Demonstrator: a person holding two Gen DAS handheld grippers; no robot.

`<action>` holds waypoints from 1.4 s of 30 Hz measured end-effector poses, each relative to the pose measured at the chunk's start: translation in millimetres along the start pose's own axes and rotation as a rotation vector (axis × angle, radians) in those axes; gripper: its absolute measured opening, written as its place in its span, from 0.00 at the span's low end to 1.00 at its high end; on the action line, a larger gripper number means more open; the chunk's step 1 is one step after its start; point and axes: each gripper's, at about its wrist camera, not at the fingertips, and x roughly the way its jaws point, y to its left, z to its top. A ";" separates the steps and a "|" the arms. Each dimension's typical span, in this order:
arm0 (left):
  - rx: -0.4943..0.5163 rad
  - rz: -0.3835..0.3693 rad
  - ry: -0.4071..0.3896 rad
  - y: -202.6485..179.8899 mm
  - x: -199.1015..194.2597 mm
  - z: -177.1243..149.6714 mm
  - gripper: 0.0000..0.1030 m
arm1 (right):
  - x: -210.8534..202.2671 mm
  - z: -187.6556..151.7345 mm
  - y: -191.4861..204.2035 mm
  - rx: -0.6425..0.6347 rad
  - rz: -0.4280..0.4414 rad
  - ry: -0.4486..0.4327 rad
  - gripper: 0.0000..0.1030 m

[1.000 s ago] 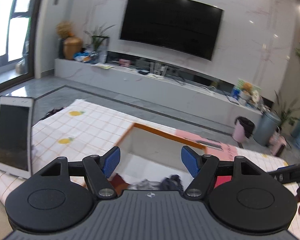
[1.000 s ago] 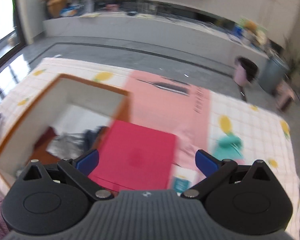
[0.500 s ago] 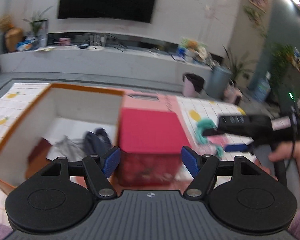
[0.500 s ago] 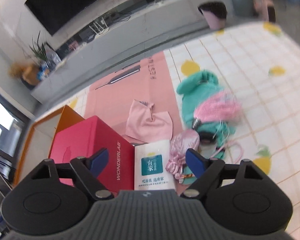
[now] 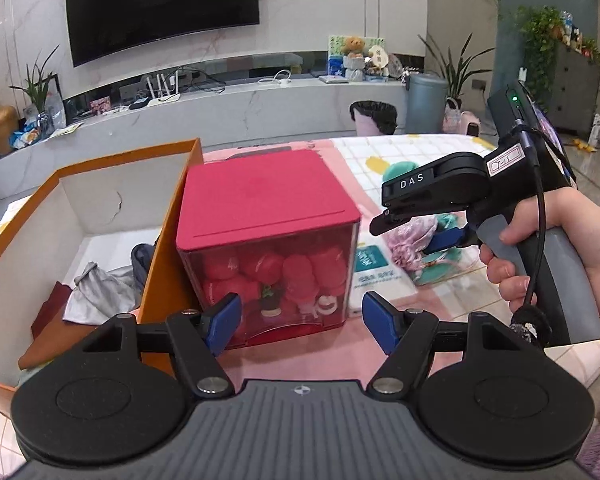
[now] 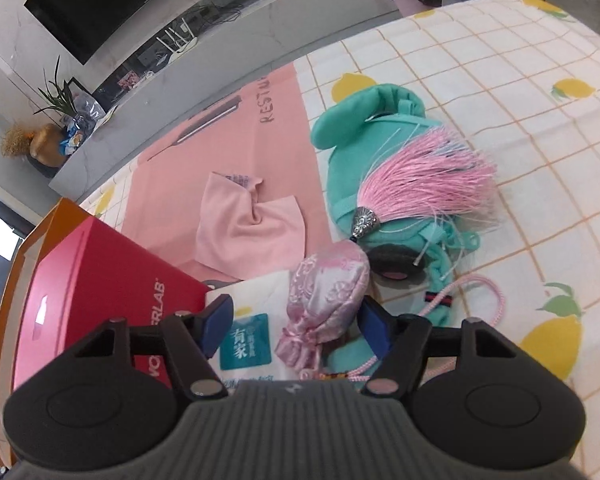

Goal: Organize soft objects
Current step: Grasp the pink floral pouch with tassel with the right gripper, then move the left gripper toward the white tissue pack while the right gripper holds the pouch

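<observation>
A pink satin pouch (image 6: 327, 294) lies on a white tissue pack (image 6: 249, 342), between the open fingers of my right gripper (image 6: 296, 326). Beside it lie a teal fabric item (image 6: 374, 128), a pink tassel (image 6: 428, 178) and a folded pink cloth (image 6: 248, 224). My left gripper (image 5: 300, 320) is open and empty in front of a red box (image 5: 268, 216) with a clear front. The orange-edged open box (image 5: 100, 204) on the left holds grey and dark cloths (image 5: 100, 288). The right gripper (image 5: 444, 216) also shows in the left wrist view, over the pouch.
The table has a lemon-print cloth (image 6: 500, 92) and a pink mat (image 6: 220, 152). The red box (image 6: 100, 280) stands tight against the orange box. Behind are a TV bench (image 5: 220, 108), bins (image 5: 374, 116) and plants.
The left gripper swung right from the open box to face the red box. The right gripper moved right and down to the soft items, its fingers now around the pink pouch.
</observation>
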 end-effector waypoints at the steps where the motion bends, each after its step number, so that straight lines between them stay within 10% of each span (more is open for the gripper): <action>1: 0.000 0.008 0.005 0.4 1.8 -0.6 0.79 | 2.4 0.2 -1.0 0.000 -0.003 -0.004 0.64; 7: -0.014 0.045 0.008 1.7 5.5 -1.3 0.79 | 6.6 5.2 -10.8 0.020 -0.017 -0.037 0.35; 36: 0.011 -0.065 -0.112 -45.4 3.4 -33.1 0.79 | -165.6 -12.9 -23.8 -0.031 -0.106 -0.300 0.35; 42: -0.178 0.011 -0.110 -68.8 21.2 -36.0 0.79 | -164.2 -10.8 -27.2 -0.019 -0.059 -0.288 0.35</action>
